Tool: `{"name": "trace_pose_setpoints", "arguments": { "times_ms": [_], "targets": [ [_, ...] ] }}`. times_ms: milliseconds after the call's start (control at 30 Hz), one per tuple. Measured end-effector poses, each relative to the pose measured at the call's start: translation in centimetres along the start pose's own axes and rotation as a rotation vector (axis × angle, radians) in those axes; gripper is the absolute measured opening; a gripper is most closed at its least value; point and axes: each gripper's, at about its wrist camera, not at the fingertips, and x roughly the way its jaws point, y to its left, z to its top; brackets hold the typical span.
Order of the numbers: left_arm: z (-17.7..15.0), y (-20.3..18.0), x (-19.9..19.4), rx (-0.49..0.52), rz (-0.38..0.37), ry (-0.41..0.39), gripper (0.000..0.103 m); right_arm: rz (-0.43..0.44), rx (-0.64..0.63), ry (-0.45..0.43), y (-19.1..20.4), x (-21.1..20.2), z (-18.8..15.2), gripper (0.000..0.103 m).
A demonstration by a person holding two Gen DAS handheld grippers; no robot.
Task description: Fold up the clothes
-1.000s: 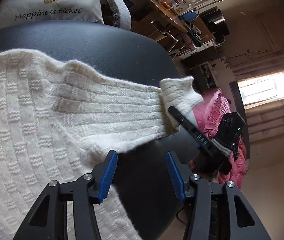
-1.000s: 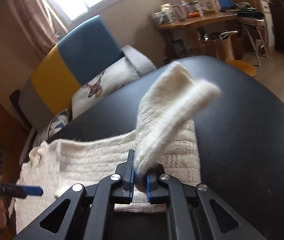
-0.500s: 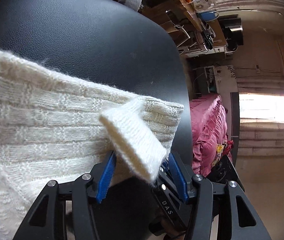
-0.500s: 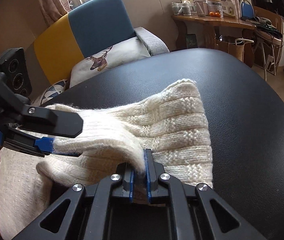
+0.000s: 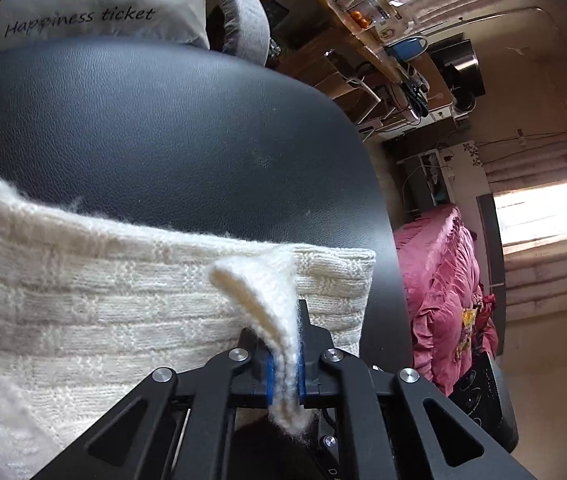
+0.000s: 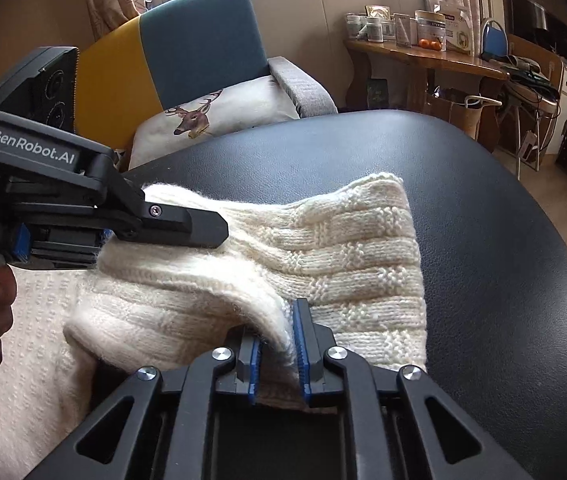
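On the black table (image 5: 171,128), the left hand-held gripper (image 5: 283,368) now pinches the sweater cuff (image 5: 259,292); right hand-held gripper (image 6: 277,364) has parted.

Cream knit sweater (image 6: 323,248) on a black leather counter (image 6: 483,208), right hand-held gripper (image 6: 276,360) at 6 o'clock with jaws parted around a raised fold of knit, left hand-held gripper (image 6: 163,236) at 9 o'clock over the sweater, deer-print cushion (image 6: 223,112) at 11 o'clock, wooden side table (image 6: 423,62) at 1 o'clock.

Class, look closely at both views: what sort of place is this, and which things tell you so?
Probably a lived-in home room: an armchair with a deer cushion, a cluttered wooden sideboard, and a pink-covered bed.
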Motion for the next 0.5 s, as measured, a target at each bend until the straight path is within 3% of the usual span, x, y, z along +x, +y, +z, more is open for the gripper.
{"name": "trace_pose_setpoints", "arguments": {
  "times_ms": [100,133,233,367,500],
  "targets": [
    [0.4,0.1,-3.0,0.026,-0.011,-0.066,0.007,0.074,0.098,-0.049,-0.5,-1.8,0.6,0.028],
    [0.7,0.4,-4.5,0.022,-0.016,-0.096,0.007,0.117,0.154,-0.078,-1.0,-2.7,0.7,0.035],
    [1.8,1.4,-9.1,0.011,-0.034,-0.186,0.007,0.313,0.406,-0.132,-3.6,-4.2,0.1,0.050],
    [2.8,3.1,-15.9,0.008,-0.049,-0.296,0.007,0.643,0.764,-0.083,-5.4,-2.8,-2.7,0.053],
    [2.9,4.6,-21.8,-0.006,-0.068,-0.385,0.007,0.809,0.932,-0.075,-3.7,-1.3,-4.8,0.064]
  ]
}}
